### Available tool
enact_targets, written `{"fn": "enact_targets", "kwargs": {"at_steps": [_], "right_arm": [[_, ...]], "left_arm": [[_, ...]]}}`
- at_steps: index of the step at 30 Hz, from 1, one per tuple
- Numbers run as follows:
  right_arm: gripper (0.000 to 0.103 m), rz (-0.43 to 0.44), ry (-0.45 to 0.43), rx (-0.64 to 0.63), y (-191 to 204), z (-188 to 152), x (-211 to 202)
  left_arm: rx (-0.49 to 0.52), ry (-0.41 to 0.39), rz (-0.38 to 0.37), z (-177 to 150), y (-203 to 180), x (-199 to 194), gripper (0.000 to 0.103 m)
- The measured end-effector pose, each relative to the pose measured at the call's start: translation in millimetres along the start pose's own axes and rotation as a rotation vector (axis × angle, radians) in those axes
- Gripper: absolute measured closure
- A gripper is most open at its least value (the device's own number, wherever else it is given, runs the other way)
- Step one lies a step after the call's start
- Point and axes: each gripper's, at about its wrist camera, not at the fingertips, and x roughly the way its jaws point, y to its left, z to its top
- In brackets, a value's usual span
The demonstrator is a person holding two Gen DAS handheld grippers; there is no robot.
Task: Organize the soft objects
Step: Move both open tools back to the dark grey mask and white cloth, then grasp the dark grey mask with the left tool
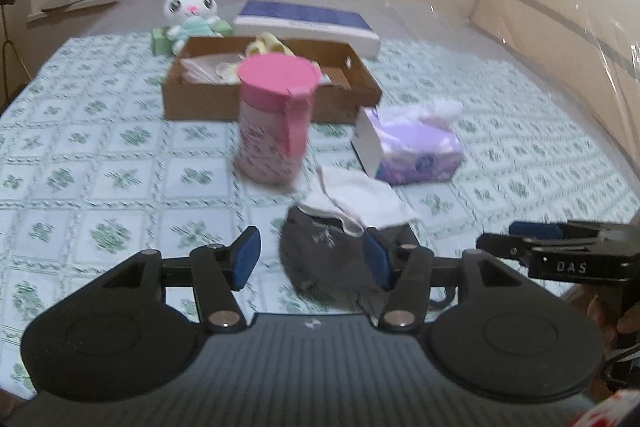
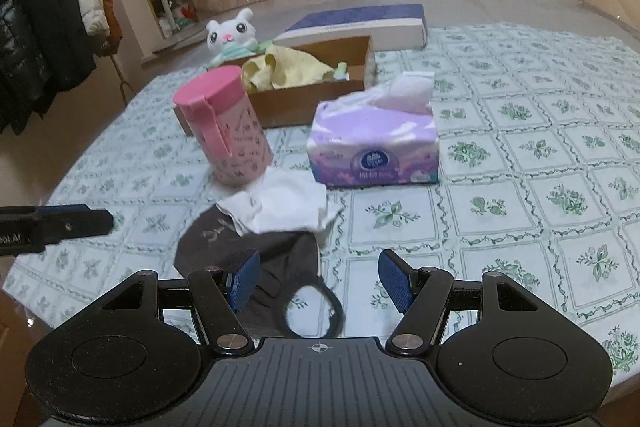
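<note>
Grey mask (image 2: 224, 247) lies near me under a white cloth (image 2: 288, 207); my left tongs (image 1: 312, 259) and right tongs (image 2: 318, 279) hover spread over it, pinching nothing

Dim, warm indoor light; strong fisheye bending at edges; left view blurred, perhaps by motion.

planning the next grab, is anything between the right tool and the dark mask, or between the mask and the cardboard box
Nothing stands between the right tool and the dark mask; it lies just ahead of the open fingers. A white cloth overlaps the mask's far edge. Between the mask and the cardboard box stand the pink canister and the tissue pack.
</note>
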Motion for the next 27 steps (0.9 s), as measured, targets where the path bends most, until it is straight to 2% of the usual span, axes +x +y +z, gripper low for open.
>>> {"fn": "enact_targets", "kwargs": {"at_steps": [4,7,27], "right_arm": [[0.037,-0.006,0.025,-0.007,-1,-4,11],[0.037,-0.005,0.04,0.001,-4,-7,20],[0.037,-0.009,0.091,0.038,-19,-7,60]], "left_arm": [[0.016,0.043,-0.014,-8,-11,17,0.046],[0.021,0.066,-0.027,-12,-15,29,0.039],[0.016,0.191,-0.049,-25,-22,101,0.035]]}}
